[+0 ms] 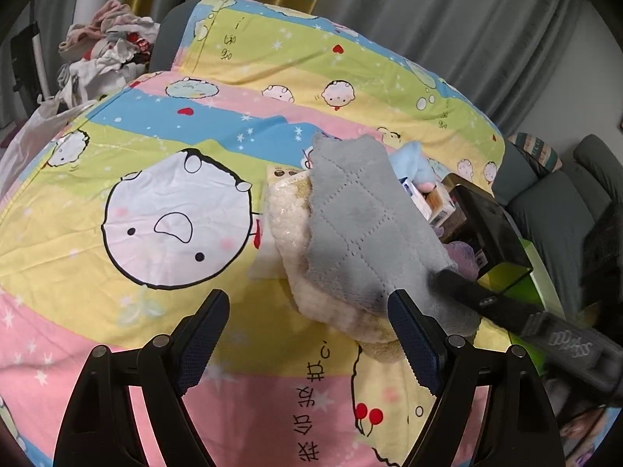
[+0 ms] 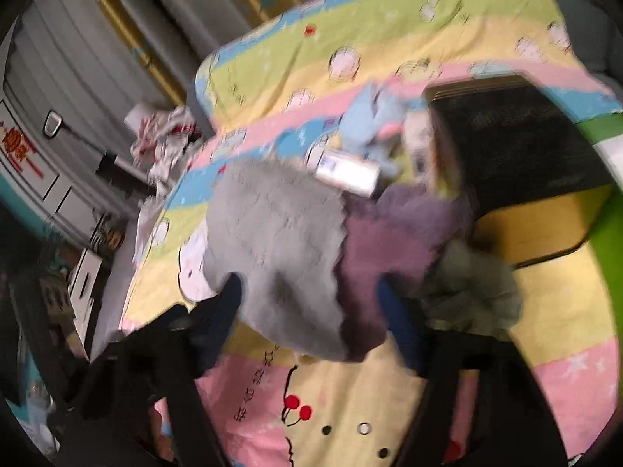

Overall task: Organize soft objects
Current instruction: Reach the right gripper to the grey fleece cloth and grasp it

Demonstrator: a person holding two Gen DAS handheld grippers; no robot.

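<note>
The grey quilted cloth [image 1: 358,225] lies on the bed [image 1: 117,311], draped over a cream fleece [image 1: 288,249] and beside a purple cloth [image 2: 393,233] — a pick-up seems in hand. The right hand-held gripper [image 2: 311,303] straddles its near edge; pressing or not, I cannot tell. The left hand-held gripper [image 1: 307,334] stands apart, empty — next, lift clear.

Four soft cloths are counted on the bed: one grey quilted cloth [image 1: 362,214], one cream fleecy cloth [image 1: 296,233], one purple cloth [image 2: 393,241] and one light blue cloth [image 2: 370,116]. One black box [image 2: 514,148] and one white bottle [image 2: 346,169] are also seen.
</note>
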